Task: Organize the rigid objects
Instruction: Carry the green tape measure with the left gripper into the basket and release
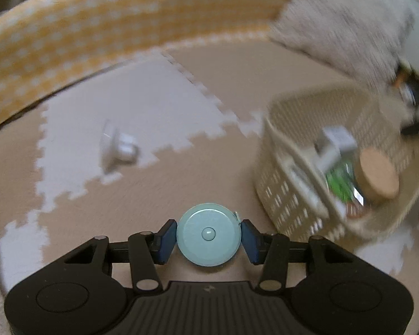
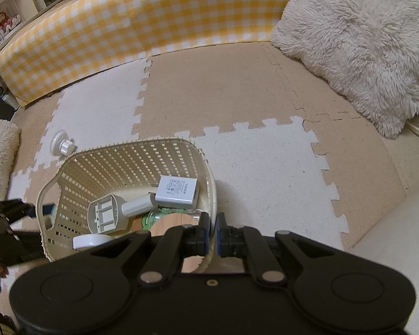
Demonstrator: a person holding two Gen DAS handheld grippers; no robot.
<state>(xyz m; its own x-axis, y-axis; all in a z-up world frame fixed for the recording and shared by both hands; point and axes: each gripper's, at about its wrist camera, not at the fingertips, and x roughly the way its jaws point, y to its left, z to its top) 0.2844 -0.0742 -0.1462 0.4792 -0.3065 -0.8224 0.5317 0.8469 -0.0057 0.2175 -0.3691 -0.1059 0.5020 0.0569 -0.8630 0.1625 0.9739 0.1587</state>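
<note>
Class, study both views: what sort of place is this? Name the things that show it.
Probably a living or play room at home, worked at floor level: jigsaw foam mats cover the floor, a gingham cushion edges it, and a fluffy pillow and shelves with a doll stand behind.

The only print sat on the white charger (image 2: 176,192) lying in the basket (image 2: 125,150): several rows of small grey characters and marks covered its upper face, but they were too small to read.
</note>
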